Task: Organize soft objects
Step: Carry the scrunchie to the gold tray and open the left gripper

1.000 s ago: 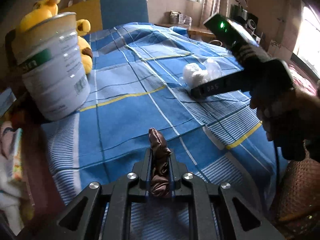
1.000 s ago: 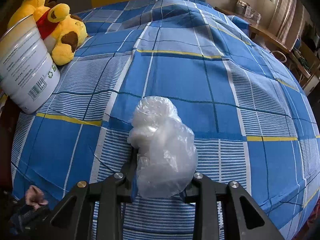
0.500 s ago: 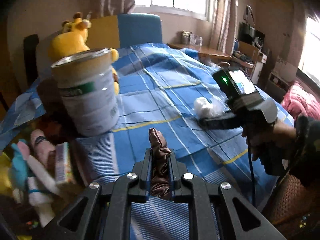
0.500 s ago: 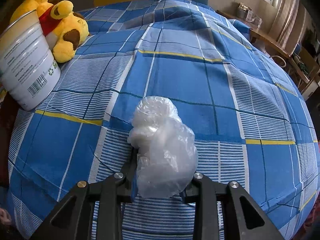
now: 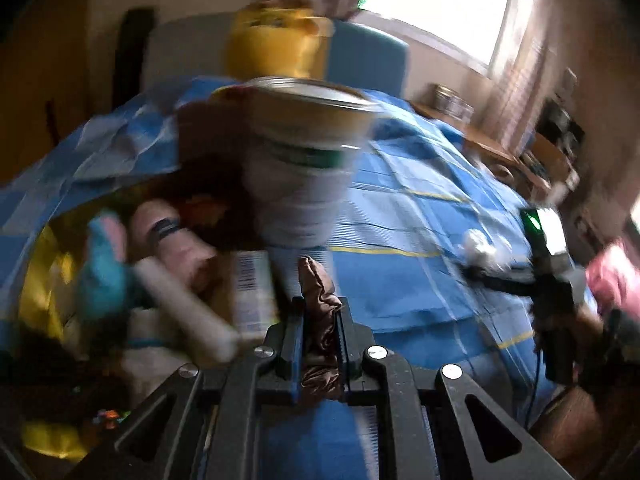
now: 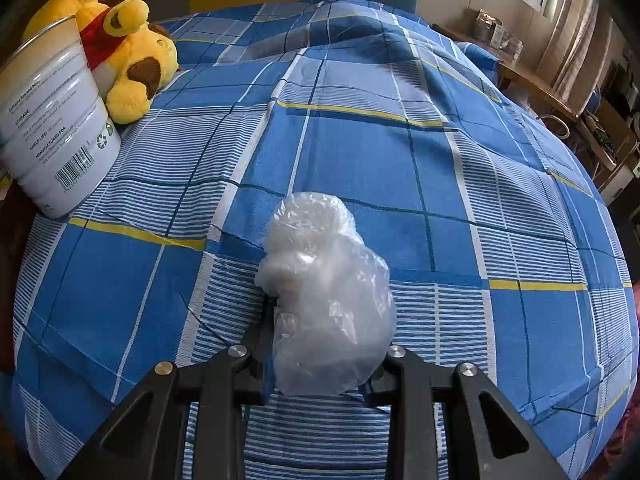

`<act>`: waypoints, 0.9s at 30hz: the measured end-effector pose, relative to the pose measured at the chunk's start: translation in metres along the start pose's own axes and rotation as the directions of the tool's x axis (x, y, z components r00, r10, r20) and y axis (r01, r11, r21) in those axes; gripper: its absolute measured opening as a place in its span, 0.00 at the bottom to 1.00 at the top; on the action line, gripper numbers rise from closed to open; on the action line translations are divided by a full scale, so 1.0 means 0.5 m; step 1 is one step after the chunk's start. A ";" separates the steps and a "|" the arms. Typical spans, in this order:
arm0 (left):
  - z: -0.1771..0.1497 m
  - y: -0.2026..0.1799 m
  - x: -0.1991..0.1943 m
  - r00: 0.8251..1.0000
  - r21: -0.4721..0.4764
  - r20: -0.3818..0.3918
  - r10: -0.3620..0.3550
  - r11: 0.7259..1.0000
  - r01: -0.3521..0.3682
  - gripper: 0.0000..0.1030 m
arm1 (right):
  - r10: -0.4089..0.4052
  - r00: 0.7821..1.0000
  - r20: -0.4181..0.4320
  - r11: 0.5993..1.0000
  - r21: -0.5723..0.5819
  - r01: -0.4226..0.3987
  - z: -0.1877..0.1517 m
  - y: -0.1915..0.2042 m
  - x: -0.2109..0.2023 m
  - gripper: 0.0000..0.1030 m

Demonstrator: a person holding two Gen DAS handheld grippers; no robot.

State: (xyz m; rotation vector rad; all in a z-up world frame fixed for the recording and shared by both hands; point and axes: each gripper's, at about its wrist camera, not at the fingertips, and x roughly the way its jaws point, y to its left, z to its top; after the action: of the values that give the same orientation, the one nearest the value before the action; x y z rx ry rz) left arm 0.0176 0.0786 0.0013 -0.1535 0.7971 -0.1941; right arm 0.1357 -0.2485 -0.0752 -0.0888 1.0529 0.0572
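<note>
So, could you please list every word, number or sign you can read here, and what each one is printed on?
All on the white metal tin, right wrist view:
"STORAGE:"
"SHELF LIFE:"
"MANUFACTURED FOR:"
A recycling symbol and a barcode; its digits are too small to read.
The remaining fine print on the tin is too small to read.
In the left wrist view the tin's green label band is blurred and unreadable.

Both wrist cameras looked along their fingers toward the tall white metal tin (image 5: 304, 168) (image 6: 56, 128), shared, the right closer above.
</note>
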 end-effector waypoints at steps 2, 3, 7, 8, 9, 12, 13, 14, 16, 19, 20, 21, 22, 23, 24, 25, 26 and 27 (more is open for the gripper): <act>0.006 0.051 -0.005 1.000 -0.072 -0.002 0.016 0.997 -0.016 0.14 | 0.000 1.000 -0.001 1.000 0.002 0.000 0.000 -0.001 0.000 0.29; 0.009 0.082 -0.008 1.000 -0.114 -0.002 0.029 0.993 -0.029 0.14 | -0.001 1.000 -0.002 1.000 0.002 0.001 0.000 0.000 0.000 0.29; 0.014 0.179 -0.004 0.997 -0.231 -0.023 0.068 0.970 -0.071 0.14 | -0.001 1.000 -0.005 1.000 0.003 0.001 0.000 0.000 0.002 0.29; 0.012 0.205 -0.002 0.997 -0.264 -0.031 0.072 0.961 -0.078 0.14 | -0.001 1.000 -0.006 1.000 0.003 0.001 -0.001 -0.001 0.002 0.29; 0.012 0.223 0.000 0.996 -0.283 -0.036 0.082 0.955 -0.089 0.14 | -0.001 1.000 -0.006 1.000 0.003 0.001 -0.001 -0.001 0.002 0.29; 0.004 0.271 0.015 0.992 -0.309 -0.076 0.102 0.943 -0.121 0.18 | -0.002 1.000 -0.006 1.000 0.003 0.002 -0.002 -0.001 0.003 0.29; 0.000 0.282 0.019 0.990 -0.319 -0.092 0.108 0.939 -0.132 0.23 | -0.001 1.000 -0.006 1.000 0.004 0.001 -0.003 -0.001 0.003 0.29; -0.004 0.287 0.022 0.988 -0.323 -0.104 0.112 0.936 -0.140 0.33 | -0.001 1.000 -0.006 1.000 0.004 0.001 -0.003 -0.001 0.004 0.29; -0.012 0.292 0.022 0.987 -0.321 -0.112 0.117 0.936 -0.148 0.48 | -0.001 1.000 -0.006 1.000 0.005 0.001 -0.004 -0.001 0.004 0.29; -0.017 0.298 0.012 0.988 -0.322 -0.103 0.112 0.937 -0.139 0.55 | 0.000 1.000 -0.005 1.000 0.006 0.000 -0.005 -0.001 0.005 0.29; -0.017 0.299 0.006 0.989 -0.319 -0.100 0.112 0.937 -0.139 0.58 | 0.000 1.000 -0.005 1.000 0.006 0.000 -0.006 -0.001 0.005 0.29; -0.017 0.299 0.000 0.988 -0.314 -0.095 0.119 0.939 -0.143 0.59 | 0.000 1.000 -0.005 1.000 0.006 0.000 -0.006 -0.001 0.005 0.29; -0.019 0.300 -0.007 0.988 -0.307 -0.090 0.126 0.940 -0.148 0.60 | 0.001 1.000 -0.005 1.000 0.007 -0.001 -0.007 -0.001 0.006 0.29; -0.019 0.299 -0.015 0.988 -0.299 -0.083 0.133 0.942 -0.152 0.60 | 0.000 1.000 -0.005 1.000 0.010 0.000 -0.008 -0.002 0.006 0.29; -0.020 0.298 -0.025 0.987 -0.293 -0.075 0.143 0.943 -0.159 0.60 | 0.000 1.000 -0.005 1.000 0.013 0.000 -0.008 -0.002 0.007 0.28; -0.021 0.297 -0.031 0.986 -0.289 -0.070 0.152 0.943 -0.166 0.61 | 0.001 1.000 -0.005 1.000 0.018 -0.001 -0.008 -0.002 0.007 0.28; -0.021 0.298 -0.039 0.984 -0.284 -0.064 0.164 0.943 -0.176 0.61 | 0.002 1.000 -0.005 1.000 0.027 -0.002 -0.008 -0.003 0.007 0.28; -0.022 0.299 -0.046 0.982 -0.279 -0.059 0.179 0.942 -0.188 0.61 | 0.002 1.000 -0.005 0.999 0.033 -0.002 -0.009 -0.003 0.007 0.28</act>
State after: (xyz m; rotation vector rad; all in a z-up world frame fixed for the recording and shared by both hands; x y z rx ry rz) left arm 0.0112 0.2286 -0.0215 -0.3464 0.8650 0.0963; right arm 0.1339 -0.2504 -0.0805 -0.0584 1.0584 0.0415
